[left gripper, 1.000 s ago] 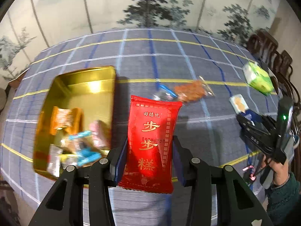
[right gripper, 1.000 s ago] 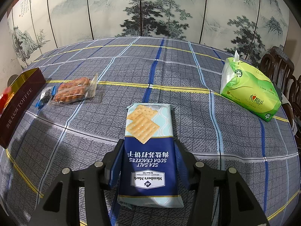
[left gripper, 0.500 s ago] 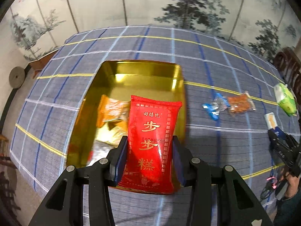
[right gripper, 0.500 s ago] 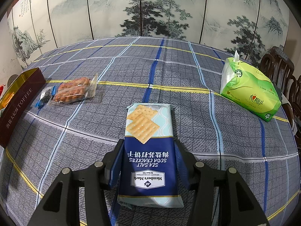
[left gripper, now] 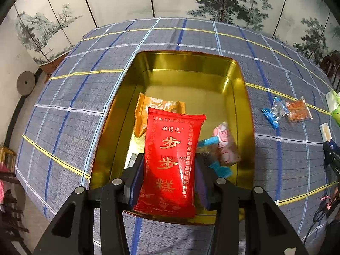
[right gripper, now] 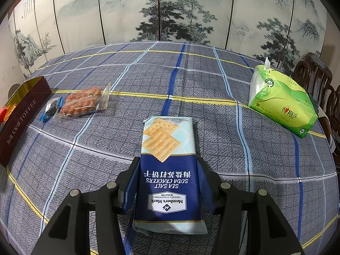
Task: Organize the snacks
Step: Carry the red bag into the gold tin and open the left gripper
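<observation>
My left gripper [left gripper: 169, 165] is shut on a red snack packet [left gripper: 171, 161] and holds it above the near end of the gold tin [left gripper: 187, 68]. In the tin lie an orange packet [left gripper: 158, 106], a pink packet [left gripper: 225, 146] and blue-wrapped sweets [left gripper: 220, 171]. My right gripper [right gripper: 167, 170] is shut on a blue soda cracker packet [right gripper: 167, 170] just above the tablecloth. The tin's dark red side [right gripper: 20, 116] shows at the far left of the right wrist view.
A clear-wrapped orange snack [right gripper: 82, 103] and a small blue-wrapped sweet [right gripper: 51, 108] lie on the checked cloth right of the tin; they also show in the left wrist view [left gripper: 297, 110]. A green tissue pack [right gripper: 280, 99] stands at the right. Chairs are beyond it.
My left gripper has carried the red packet leftward until it hangs over the tin's near end. The right gripper with the cracker packet has not moved.
</observation>
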